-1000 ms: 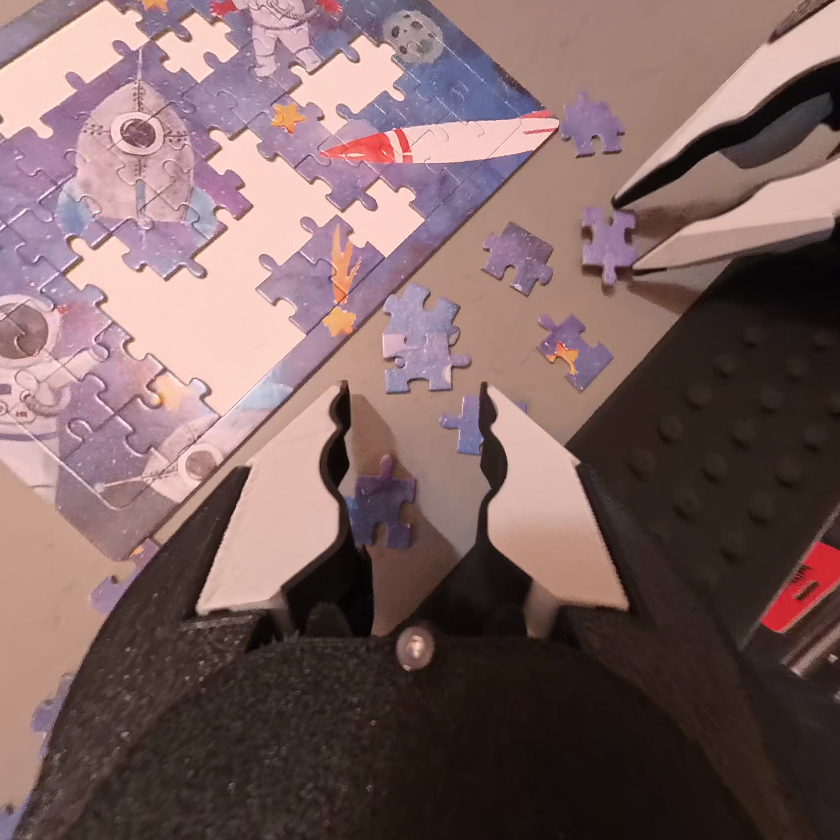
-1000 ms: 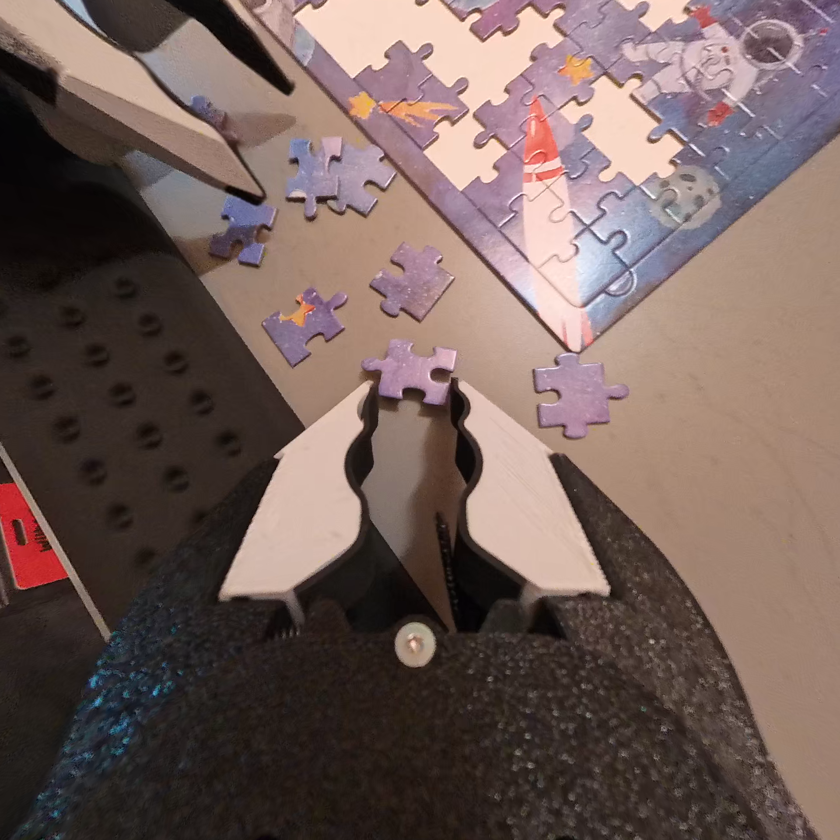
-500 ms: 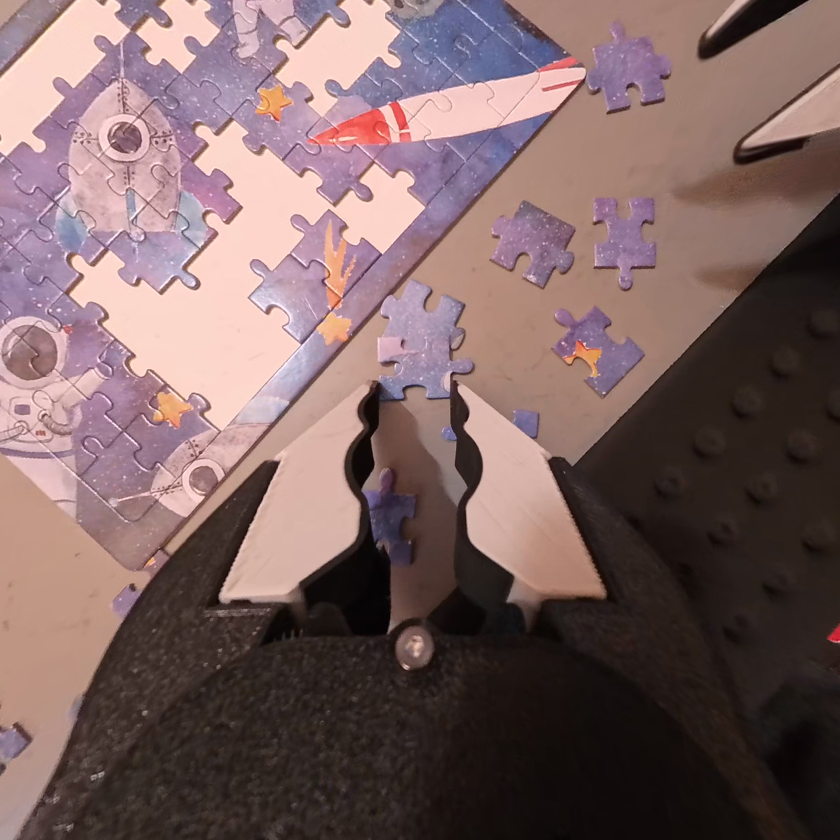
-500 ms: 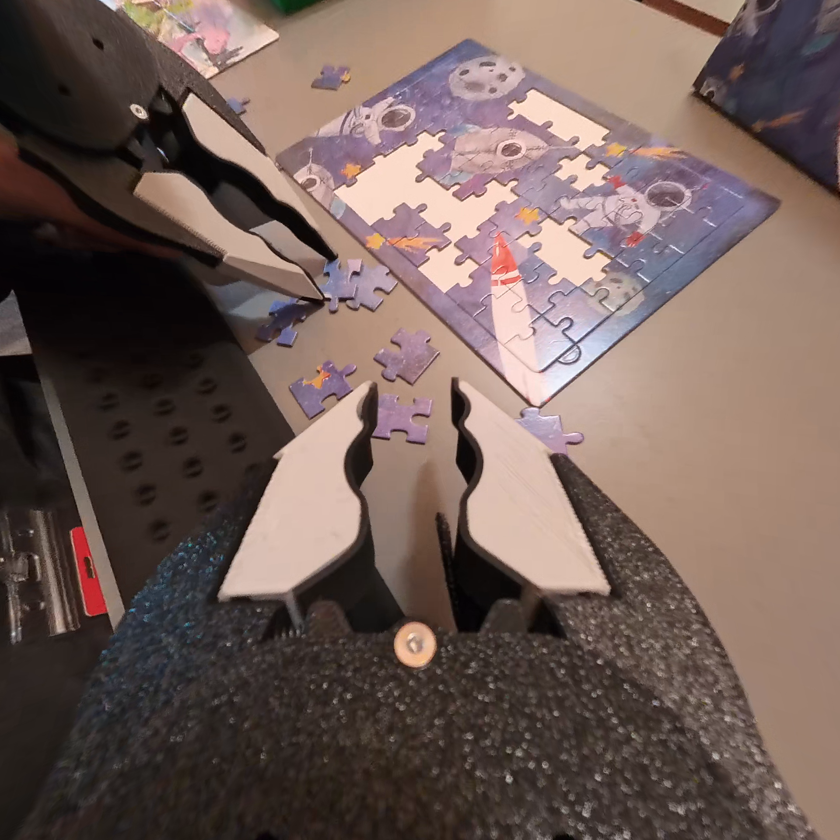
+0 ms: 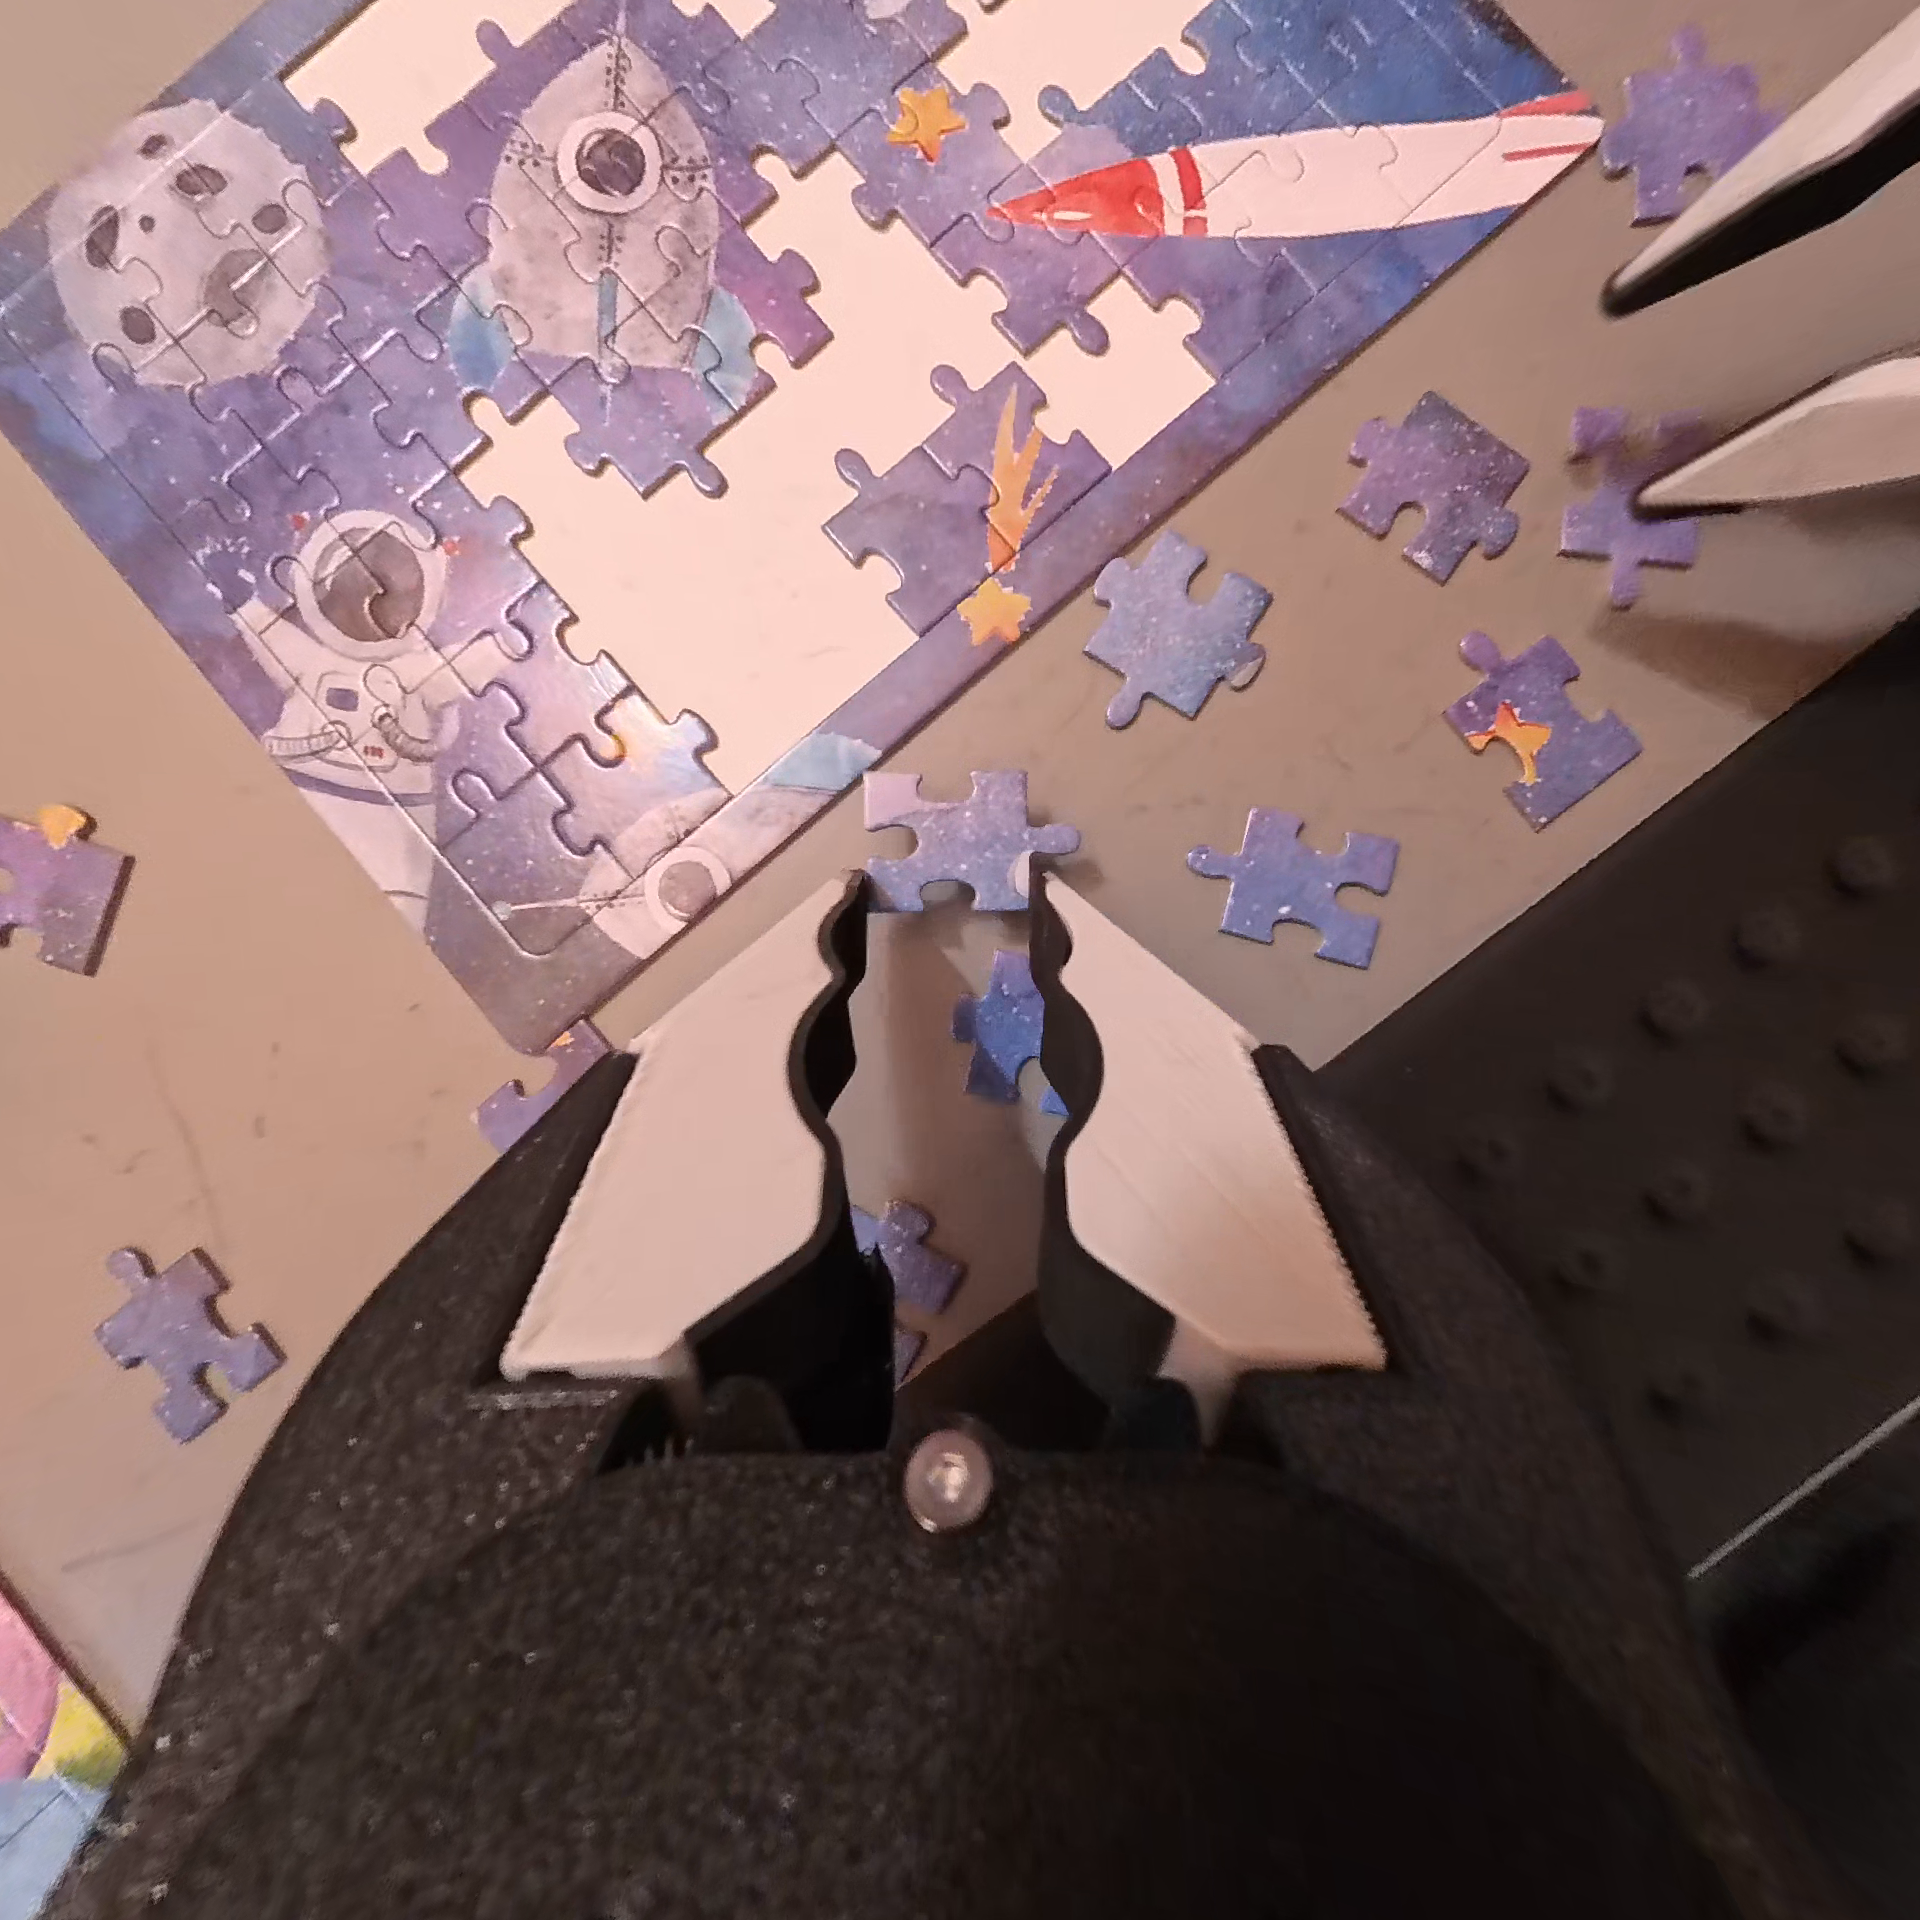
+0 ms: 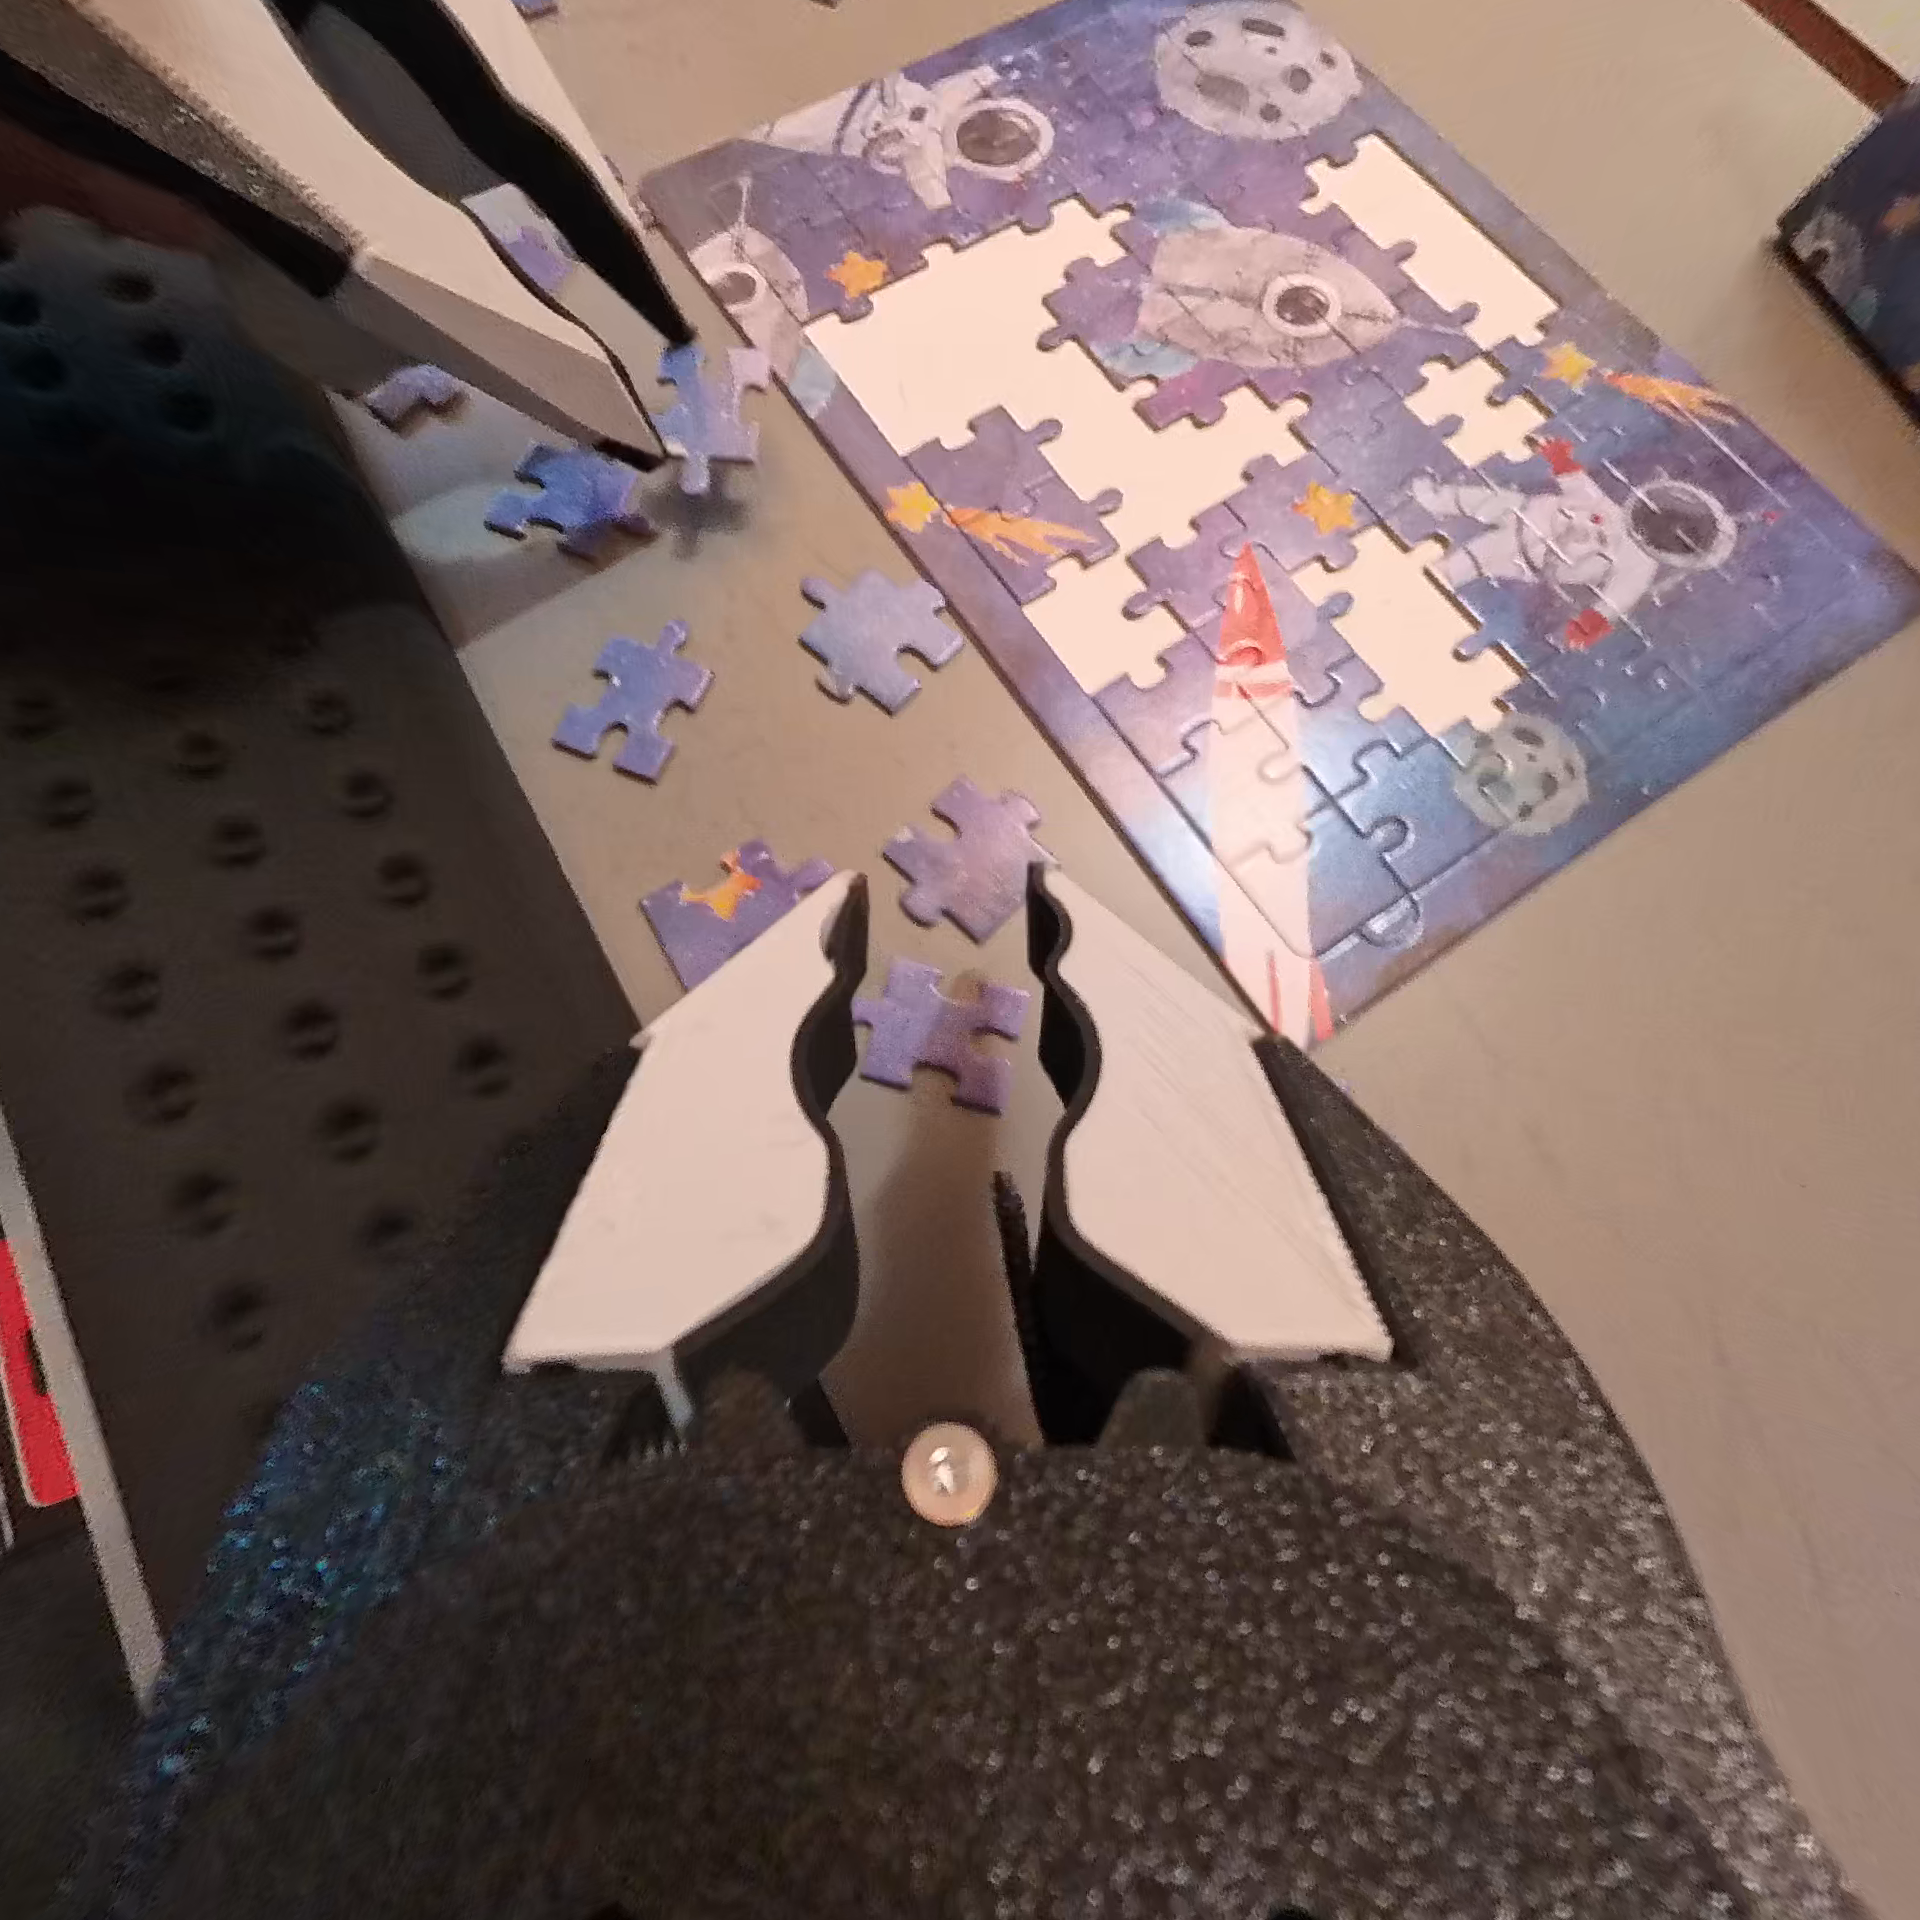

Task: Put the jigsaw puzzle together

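Since half a second ago the left gripper (image 5: pixel 948 883) has lifted and pulled back, carrying a blue speckled piece (image 5: pixel 961 847) pinched edgewise at its fingertips, fingers narrowed to the piece's width; the piece it was stuck to, a pale blue piece (image 5: pixel 1179 631), stayed on the tabletop (image 5: pixel 260 1091). Right gripper (image 6: pixel 948 888) has dropped lower over the loose pieces, fingers part open and holding nothing, a purple piece (image 6: pixel 940 1023) lying between them. Jigsaw board (image 5: pixel 665 582) sits just ahead-left, partly filled, several white gaps open. Judgement: step in hand is carrying the held piece to its gap. Grip is only on the tips, so keep it level, rotate to match tabs before lowering, set it down flat, then press. Avoid dragging across seated pieces. Which gap fits, can't tell from here.
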{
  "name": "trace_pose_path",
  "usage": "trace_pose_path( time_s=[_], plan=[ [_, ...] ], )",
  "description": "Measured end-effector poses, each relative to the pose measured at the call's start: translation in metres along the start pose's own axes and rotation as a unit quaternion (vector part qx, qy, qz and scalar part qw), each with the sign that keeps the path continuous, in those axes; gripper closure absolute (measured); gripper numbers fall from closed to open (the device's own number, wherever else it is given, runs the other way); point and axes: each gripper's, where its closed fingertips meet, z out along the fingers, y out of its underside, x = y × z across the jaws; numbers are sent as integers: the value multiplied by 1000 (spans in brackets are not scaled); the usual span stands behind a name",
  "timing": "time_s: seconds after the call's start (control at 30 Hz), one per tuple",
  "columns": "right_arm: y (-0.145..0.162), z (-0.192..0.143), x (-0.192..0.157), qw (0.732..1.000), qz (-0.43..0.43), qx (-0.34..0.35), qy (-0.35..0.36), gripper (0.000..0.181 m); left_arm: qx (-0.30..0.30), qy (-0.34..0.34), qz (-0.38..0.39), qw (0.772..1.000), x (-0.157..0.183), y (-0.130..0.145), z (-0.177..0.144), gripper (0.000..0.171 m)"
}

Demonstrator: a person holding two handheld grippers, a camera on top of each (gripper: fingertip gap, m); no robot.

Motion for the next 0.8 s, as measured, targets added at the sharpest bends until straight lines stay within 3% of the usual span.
trace_pose_path(
  time_s=[0.17,0.37,0.5,0.8],
  plan=[
    [-9,12,-15,1000,-3,-2,-27,151,19,15,-3,1000,6,-1,-7,141],
    [4,21,3,999,9,-41,12,151,20,13,-12,1000,-1,8,-7,141],
    [12,27,7,998,24,-58,13,141,25,14,-15,999,-5,10,-9,141],
    [13,27,12,997,54,-52,5,152,27,24,-21,999,-7,13,-9,141]
  ],
)
